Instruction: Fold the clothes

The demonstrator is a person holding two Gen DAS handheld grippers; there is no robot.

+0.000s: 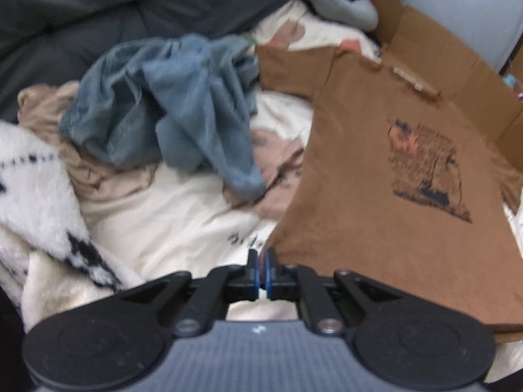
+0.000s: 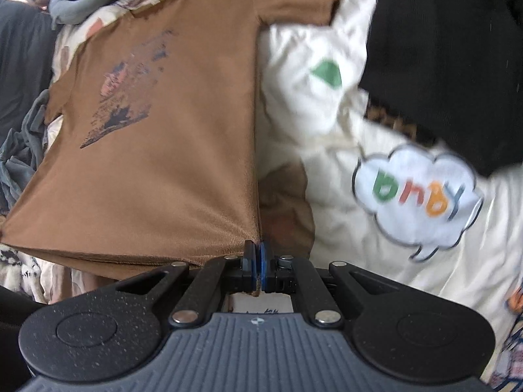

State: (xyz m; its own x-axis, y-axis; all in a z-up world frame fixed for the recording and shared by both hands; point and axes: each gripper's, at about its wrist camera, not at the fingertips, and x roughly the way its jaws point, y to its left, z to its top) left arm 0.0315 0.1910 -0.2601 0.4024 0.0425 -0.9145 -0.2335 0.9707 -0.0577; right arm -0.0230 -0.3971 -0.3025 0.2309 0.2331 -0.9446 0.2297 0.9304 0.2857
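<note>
The brown T-shirt lies spread, print up, on the cream bedding. The left gripper and right gripper each clamp 1 near hem corner. Risk: thin pinches may slip; uneven pulling would skew the fold; the blue garment sits near the left sleeve.

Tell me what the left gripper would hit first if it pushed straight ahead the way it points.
Likely the cream printed bedding directly ahead of the left gripper, which pinches the brown T-shirt hem corner. Beyond lies the blue garment pile. Depth is hard to judge.
</note>
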